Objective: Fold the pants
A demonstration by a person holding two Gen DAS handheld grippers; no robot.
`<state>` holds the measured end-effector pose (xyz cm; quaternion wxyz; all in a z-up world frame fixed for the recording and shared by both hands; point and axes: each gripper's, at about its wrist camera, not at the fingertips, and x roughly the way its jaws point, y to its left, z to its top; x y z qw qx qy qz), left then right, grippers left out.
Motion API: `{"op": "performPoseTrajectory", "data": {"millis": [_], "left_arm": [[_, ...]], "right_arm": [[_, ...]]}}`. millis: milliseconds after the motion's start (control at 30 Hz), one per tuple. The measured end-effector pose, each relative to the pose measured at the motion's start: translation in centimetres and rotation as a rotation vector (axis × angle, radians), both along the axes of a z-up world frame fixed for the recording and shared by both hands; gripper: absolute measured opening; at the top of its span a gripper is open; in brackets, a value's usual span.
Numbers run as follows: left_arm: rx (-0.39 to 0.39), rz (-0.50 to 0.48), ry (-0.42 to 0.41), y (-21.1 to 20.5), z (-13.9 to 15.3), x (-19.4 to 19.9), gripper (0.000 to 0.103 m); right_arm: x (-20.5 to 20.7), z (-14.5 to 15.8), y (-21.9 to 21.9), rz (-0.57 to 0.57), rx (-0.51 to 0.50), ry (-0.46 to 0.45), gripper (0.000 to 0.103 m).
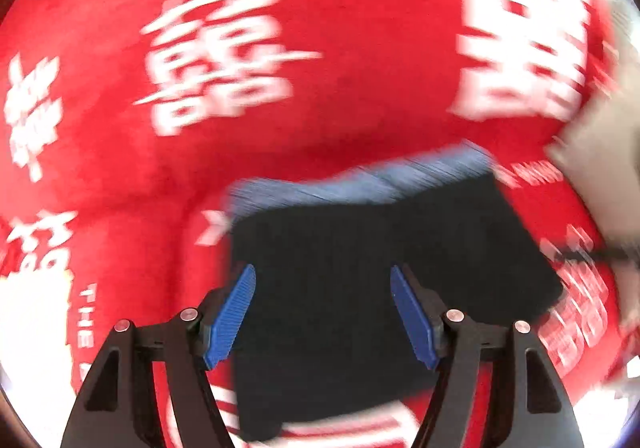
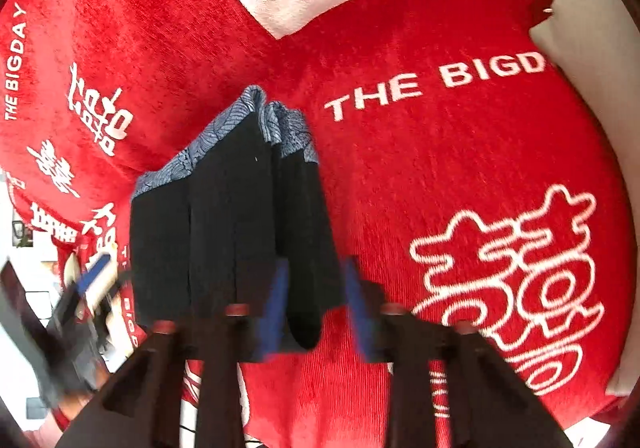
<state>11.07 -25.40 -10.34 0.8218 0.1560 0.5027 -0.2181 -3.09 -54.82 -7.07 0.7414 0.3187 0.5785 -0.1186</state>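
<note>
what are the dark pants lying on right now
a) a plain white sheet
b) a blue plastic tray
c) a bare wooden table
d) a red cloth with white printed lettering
d: in both wrist views the folded dark pants with their blue patterned edge lie on a red cloth printed with white characters and the words THE BIGDAY.

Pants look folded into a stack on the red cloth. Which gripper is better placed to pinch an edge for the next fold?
Right, probably. The right gripper has narrow jaws straddling a dark fold of the pants. The left gripper hangs wide open over the stack, nothing between its pads, view blurred.
</note>
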Motion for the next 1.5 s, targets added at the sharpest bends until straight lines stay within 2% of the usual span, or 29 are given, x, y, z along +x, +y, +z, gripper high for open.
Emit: {"op": "performPoseTrajectory", "data": {"millis": [133, 233, 300, 467, 567, 667, 833, 1000, 1133, 1200, 1233, 1367, 1433, 1500], "left_arm": [[0.001, 0.213, 0.050, 2.4, -1.8, 6.3, 0.071], [0.001, 0.288, 0.153, 3.2, -4.8, 8.7, 0.071], [0.013, 0.308, 0.182, 3.5, -6.6, 8.7, 0.071], [0.012, 0.284, 0.157, 3.9, -8.4, 7.6, 0.074], [0.019, 0.271, 0.136, 4.0, -8.7, 7.5, 0.079], [-0.014, 0.296, 0.170, 4.5, -8.6, 8.2, 0.081], [-0.017, 0.280, 0.165, 5.1, -6.1, 7.6, 0.081], [0.004, 0.202, 0.140, 5.9, -3.9, 3.7, 0.081], [0.071, 0.175, 0.165, 6.9, -5.5, 0.4, 0.081], [0.061, 0.188, 0.172, 7.6, -6.7, -0.6, 0.082], [0.059, 0.191, 0.150, 7.7, -7.2, -1.0, 0.085], [0.083, 0.187, 0.130, 7.0, -7.8, -1.0, 0.087], [0.091, 0.194, 0.125, 7.0, -7.8, -1.0, 0.091], [0.078, 0.196, 0.133, 7.3, -7.9, -0.8, 0.091]], "right_arm": [[0.3, 1.4, 1.2, 0.034, -0.067, -0.047, 0.022], [2.4, 2.2, 3.7, 0.102, -0.104, -0.078, 0.022], [3.1, 1.9, 5.2, 0.143, -0.118, -0.073, 0.022], [2.6, -1.3, 6.6, 0.204, -0.159, 0.014, 0.022], [1.8, -2.2, 6.5, 0.194, -0.166, -0.012, 0.022], [1.7, -2.4, 6.8, 0.204, -0.191, -0.022, 0.022], [1.7, -2.4, 6.8, 0.182, -0.198, -0.019, 0.022], [1.4, -2.5, 6.9, 0.178, -0.213, -0.037, 0.022], [1.0, -2.5, 7.0, 0.168, -0.230, -0.049, 0.022], [0.9, -2.5, 7.1, 0.168, -0.233, -0.051, 0.022], [0.9, -2.5, 7.2, 0.170, -0.236, -0.052, 0.022], [0.9, -2.5, 7.6, 0.174, -0.253, -0.061, 0.022], [0.9, -2.5, 7.7, 0.170, -0.259, -0.063, 0.022], [1.0, -2.5, 7.7, 0.162, -0.263, -0.061, 0.022]]}}
